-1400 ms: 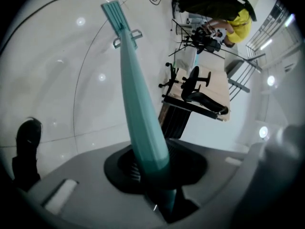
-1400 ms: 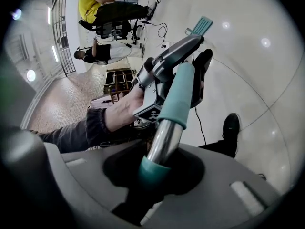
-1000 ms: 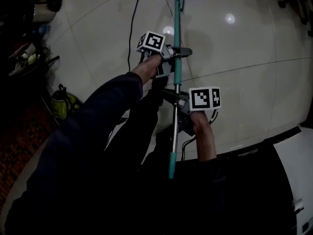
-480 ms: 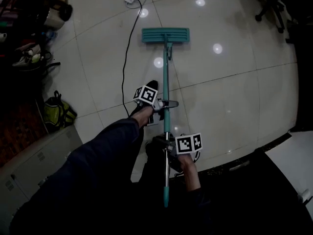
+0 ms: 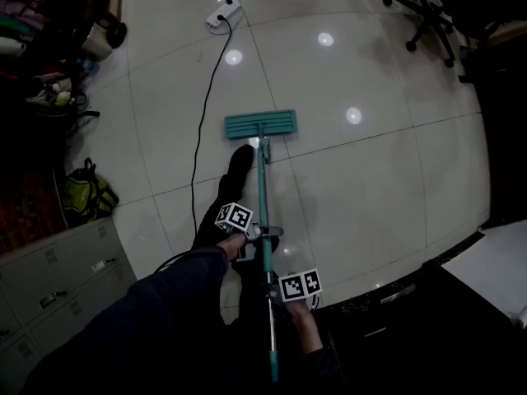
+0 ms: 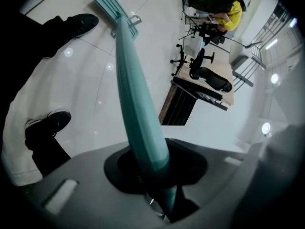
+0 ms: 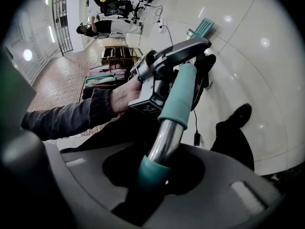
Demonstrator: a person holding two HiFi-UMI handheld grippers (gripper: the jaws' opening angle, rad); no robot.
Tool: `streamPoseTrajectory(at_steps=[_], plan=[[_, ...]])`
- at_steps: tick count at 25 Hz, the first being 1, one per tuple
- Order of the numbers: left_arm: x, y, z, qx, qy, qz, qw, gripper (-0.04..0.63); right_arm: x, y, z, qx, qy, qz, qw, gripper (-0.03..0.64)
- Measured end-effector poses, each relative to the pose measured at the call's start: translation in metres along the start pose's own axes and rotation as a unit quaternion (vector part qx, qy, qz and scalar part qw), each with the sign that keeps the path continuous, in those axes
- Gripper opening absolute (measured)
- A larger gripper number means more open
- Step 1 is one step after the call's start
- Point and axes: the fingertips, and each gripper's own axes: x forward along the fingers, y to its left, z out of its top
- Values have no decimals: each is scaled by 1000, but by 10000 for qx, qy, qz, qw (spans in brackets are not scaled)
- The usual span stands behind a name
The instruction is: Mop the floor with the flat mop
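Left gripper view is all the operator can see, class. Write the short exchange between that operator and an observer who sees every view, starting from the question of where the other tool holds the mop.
Operator: Where is the right tool gripping?
Observer: The right tool is shut on the handle by its bare metal stretch, nearer the person than the left tool.
Operator: Is anything on the floor to the person's left?
Observer: A green bag lies beside a grey cabinet, well apart from the mop head.
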Motion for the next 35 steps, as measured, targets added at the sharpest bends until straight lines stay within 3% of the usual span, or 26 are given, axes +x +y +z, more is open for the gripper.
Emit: streamPoseTrajectory(at_steps=[8, 17, 24, 30, 35], plan=[[5, 21, -25, -93, 101, 108, 9998, 130, 7, -9, -23, 133, -62, 92, 9999, 109], [-10, 9, 17, -148, 41, 181, 9997, 130, 15, 4, 23, 217, -151, 132, 9996, 109], [-19, -32, 105, -183, -48, 64, 9998, 127, 10, 28, 120, 373, -515, 278, 9976, 109], [-31, -80, 224, -106, -46, 60, 9999, 127, 5, 53, 251, 508, -858, 537, 9936, 109], [-31, -119, 318, 157, 227, 73, 9996, 127, -7, 60, 351, 391, -902, 483, 9940, 104]])
